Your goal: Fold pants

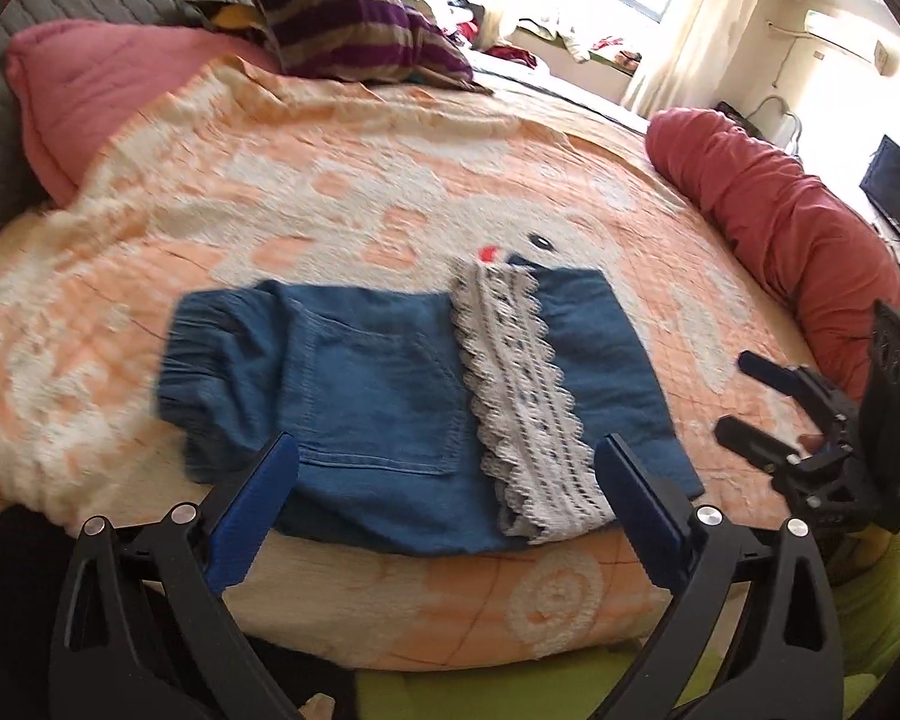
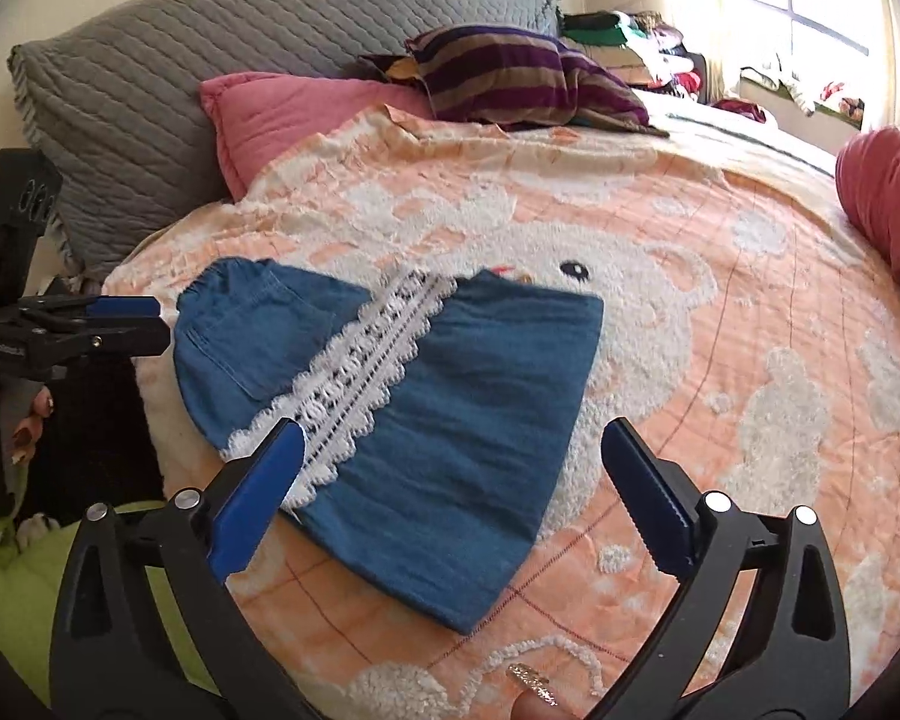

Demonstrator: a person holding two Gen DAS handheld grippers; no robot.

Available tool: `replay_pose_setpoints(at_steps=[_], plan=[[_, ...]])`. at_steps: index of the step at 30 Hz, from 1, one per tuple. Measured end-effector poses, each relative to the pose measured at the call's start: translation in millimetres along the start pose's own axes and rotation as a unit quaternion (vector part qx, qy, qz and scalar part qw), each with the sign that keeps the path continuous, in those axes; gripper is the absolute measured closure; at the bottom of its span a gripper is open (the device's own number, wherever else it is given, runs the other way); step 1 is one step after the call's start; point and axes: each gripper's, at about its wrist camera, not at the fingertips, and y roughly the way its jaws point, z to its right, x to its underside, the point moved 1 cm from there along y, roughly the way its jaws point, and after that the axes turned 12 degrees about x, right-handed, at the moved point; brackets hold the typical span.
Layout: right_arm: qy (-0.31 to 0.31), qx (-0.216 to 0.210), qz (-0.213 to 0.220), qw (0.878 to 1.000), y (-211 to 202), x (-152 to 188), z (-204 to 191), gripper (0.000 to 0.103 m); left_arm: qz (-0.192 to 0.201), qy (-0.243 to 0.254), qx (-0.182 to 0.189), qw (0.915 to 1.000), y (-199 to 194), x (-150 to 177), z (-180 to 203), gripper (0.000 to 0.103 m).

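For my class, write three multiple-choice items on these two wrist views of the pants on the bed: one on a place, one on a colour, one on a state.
1. Where do the pants lie?
A. on the orange and white blanket
B. on the grey headboard cushion
C. on the floor

2. What colour is the lace trim across the pants?
A. red
B. white-grey
C. green

3. How do the left gripper and right gripper stand?
A. both shut on the pants
B. one shut on the trim
C. both open, holding nothing

Answers:
1 A, the blanket's pattern shows all around the denim.
2 B, the scalloped band reads pale against the blue.
3 C, each view shows the blue pads wide apart with no cloth between them.
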Motion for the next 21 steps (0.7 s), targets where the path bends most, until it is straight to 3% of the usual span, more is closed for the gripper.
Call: replay_pose_setpoints(at_steps=[7,21], plan=[[-0.016,-0.01,0.02,1.0,-7,-22,-16,0.009,0.031,-0.024,-0.035,0.9986,-29,-1,-26,0.005],[-0.064,-0.04,0.02,0.997,11,-64,-64,0.009,0.054,-0.104,-0.058,0.9913,-57,18,-94,0.005]])
